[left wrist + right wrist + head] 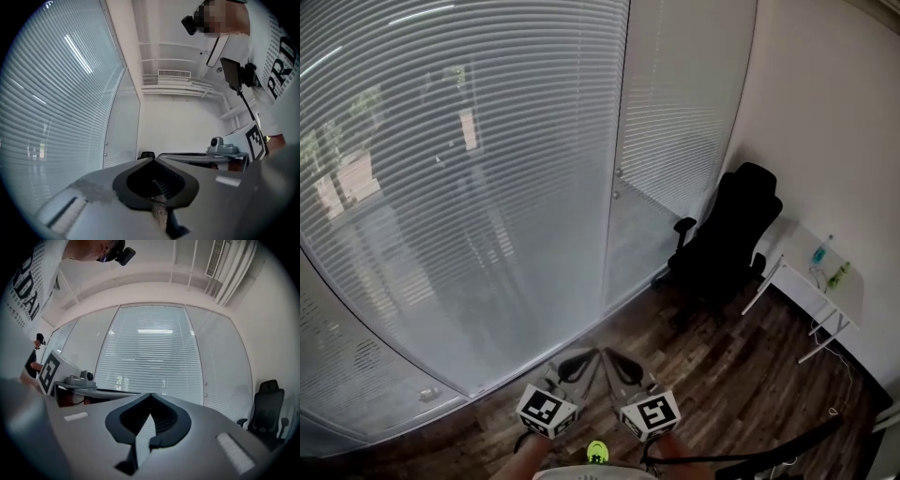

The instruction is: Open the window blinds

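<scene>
Head view shows my left tool (577, 364) and right tool (621, 364) side by side, both pinched together, empty. The lowered window blinds (459, 187) hang ahead, untouched.

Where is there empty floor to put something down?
The wooden floor is bare along the foot of the blinds, left of the black chair. There is more bare floor in front of the chair. The corner is crowded: the chair and the white table with bottles stand close together.
</scene>
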Motion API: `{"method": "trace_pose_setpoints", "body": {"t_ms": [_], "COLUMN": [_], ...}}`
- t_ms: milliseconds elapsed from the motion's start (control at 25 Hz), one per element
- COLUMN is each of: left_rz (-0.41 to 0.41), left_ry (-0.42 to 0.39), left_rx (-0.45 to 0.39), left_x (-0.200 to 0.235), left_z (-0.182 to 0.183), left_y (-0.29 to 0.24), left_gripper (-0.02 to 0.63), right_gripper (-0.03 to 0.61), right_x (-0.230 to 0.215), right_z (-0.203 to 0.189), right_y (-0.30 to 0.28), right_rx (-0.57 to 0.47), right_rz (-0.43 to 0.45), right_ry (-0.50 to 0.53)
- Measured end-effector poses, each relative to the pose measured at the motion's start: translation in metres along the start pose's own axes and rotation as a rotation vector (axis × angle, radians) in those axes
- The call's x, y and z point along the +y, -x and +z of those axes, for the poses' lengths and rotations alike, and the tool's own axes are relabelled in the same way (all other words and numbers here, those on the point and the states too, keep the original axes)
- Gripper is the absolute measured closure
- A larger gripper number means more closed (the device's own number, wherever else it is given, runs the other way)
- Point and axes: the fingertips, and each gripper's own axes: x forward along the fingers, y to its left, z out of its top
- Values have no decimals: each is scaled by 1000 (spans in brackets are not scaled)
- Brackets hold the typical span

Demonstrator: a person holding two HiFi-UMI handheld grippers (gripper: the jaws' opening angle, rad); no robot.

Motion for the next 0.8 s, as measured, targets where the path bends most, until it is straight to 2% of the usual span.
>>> {"method": "trace_pose_setpoints", "body": {"t_ms": [320, 640, 800], "left_rz": [8, 12, -2], "left_ry": [-14, 25, 28], "left_rx": [15, -2, -20], "left_x": [16, 68, 102], "left_z": [-3, -19, -14], "left_y": [-50, -89, -124], "left_gripper": [623, 623, 623], "right_gripper": [571, 571, 571], "right_x": [-50, -86, -119], "right_z": [0, -22, -17], "right_y": [-16, -68, -103], "right_rx": [-11, 7, 5], "right_rz": [12, 14, 2], "right_ry": [-37, -19, -4]}}
